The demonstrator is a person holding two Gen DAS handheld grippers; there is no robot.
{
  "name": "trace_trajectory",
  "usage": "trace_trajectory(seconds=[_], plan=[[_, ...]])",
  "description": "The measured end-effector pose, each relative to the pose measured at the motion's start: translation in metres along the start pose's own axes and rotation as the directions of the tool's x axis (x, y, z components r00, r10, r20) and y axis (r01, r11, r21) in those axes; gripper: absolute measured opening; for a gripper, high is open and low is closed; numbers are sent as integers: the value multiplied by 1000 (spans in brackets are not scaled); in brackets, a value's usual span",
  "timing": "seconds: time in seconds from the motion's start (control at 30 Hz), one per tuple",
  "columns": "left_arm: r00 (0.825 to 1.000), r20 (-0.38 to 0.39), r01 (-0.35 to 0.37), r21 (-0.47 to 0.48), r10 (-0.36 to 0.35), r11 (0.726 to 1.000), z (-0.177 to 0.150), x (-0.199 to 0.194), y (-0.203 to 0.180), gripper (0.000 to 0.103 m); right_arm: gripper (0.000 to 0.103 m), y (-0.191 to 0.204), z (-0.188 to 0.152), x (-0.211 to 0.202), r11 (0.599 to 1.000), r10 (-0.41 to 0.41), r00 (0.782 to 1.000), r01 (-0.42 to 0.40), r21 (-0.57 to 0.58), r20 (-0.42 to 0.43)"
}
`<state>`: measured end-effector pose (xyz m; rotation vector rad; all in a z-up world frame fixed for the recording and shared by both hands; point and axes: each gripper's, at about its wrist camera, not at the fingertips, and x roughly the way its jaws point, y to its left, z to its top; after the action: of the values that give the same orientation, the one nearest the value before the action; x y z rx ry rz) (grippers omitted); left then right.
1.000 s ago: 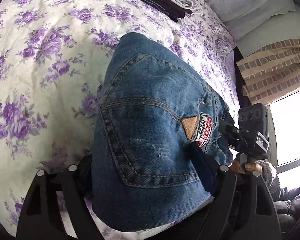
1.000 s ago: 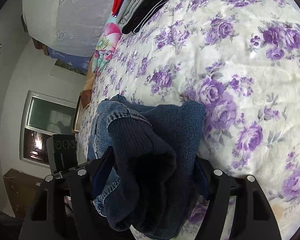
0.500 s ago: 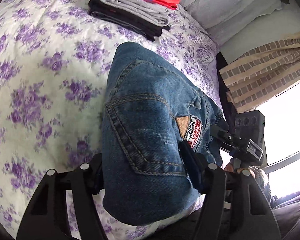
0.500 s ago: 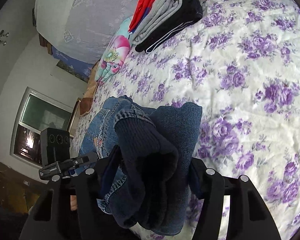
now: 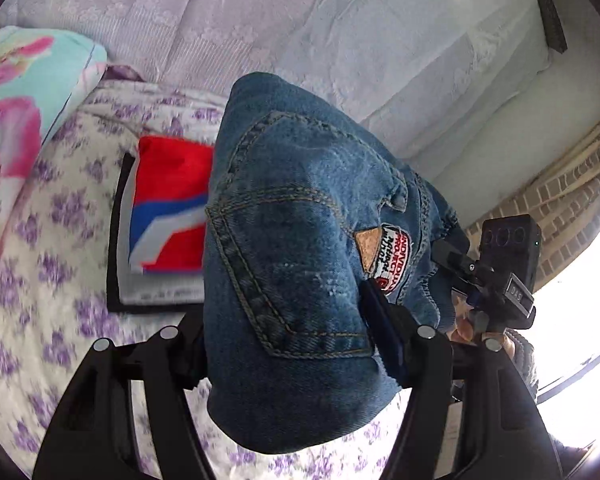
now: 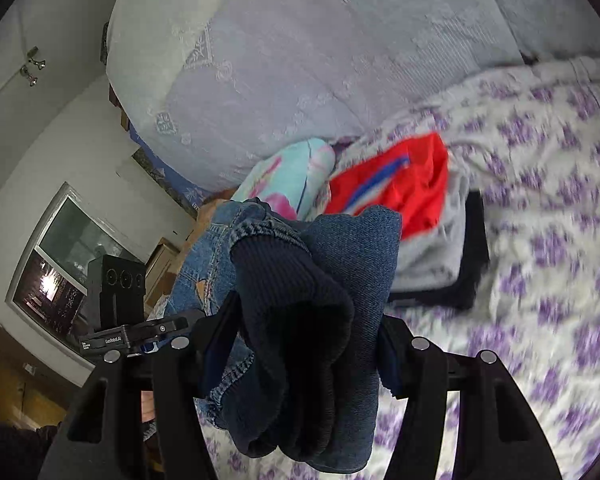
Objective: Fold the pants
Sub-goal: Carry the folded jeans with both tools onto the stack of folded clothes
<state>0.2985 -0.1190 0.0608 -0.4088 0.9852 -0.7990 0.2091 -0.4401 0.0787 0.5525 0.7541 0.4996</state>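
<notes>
Denim filled both wrist views: one pair of folded blue jeans (image 5: 300, 264) was carried above the bed (image 5: 40, 288), held at either end. The left hand-held gripper (image 5: 284, 344) was clamped on the end with the back pocket and the embroidered patch (image 5: 394, 258), and its jaws had just been closing onto that cloth. The right hand-held gripper (image 6: 300, 344) was clamped on the other end, where thick denim layers and a dark ribbed cuff (image 6: 292, 292) bunched between the jaws, which had likewise just drawn in on the bundle.

The step in hand looked like carrying the folded bundle toward the one stack of folded clothes (image 5: 164, 228) by the headboard (image 5: 340, 40), topped by a red garment with blue and white stripes over grey and black layers. To do it well, both grips should keep even tension so the fold did not sag or open in the middle, and the two ends should travel level and together. The bundle should come down flat and squared, either on top of the stack or just beside it, before either grip let go. The risk lay in the bulky right end slipping loose.

Counted: one pair of jeans, two hand-held grippers, one clothes stack, one floral pillow (image 5: 24, 100).
</notes>
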Motion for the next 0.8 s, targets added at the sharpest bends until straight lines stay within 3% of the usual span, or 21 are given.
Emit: trace_trajectory(seconds=[0.1,0.17,0.27,0.3,0.33,0.4,0.5,0.63,0.8], plan=[[1000,0,-11,-39,11,999,52,30,22,66,61,-14,68,30,1000,-20,1000,20,-2,-12],[999,-22,-28,-67,26,997,69,55,40,67,61,-32,95,55,999,-38,999,39,19,-38],[991,-96,-103,-131,91,986,69,108,87,72,61,-73,110,99,993,-77,991,85,76,-110],[985,-133,-131,-154,111,979,61,126,104,79,61,-92,106,117,988,-112,983,126,89,-145],[987,-139,-112,-187,87,976,51,140,119,81,62,-108,98,133,982,-144,975,162,98,-168],[997,-75,-36,-210,21,977,43,140,132,86,66,-134,79,148,981,-84,987,106,163,-135],[996,-76,-49,-182,36,982,46,138,127,87,68,-144,72,149,987,-4,996,18,160,-89],[997,-50,-75,-178,67,981,54,125,114,87,69,-141,74,145,991,9,997,1,136,-72],[989,74,-117,-120,126,986,70,74,89,87,76,-114,89,110,998,-47,999,47,46,8]])
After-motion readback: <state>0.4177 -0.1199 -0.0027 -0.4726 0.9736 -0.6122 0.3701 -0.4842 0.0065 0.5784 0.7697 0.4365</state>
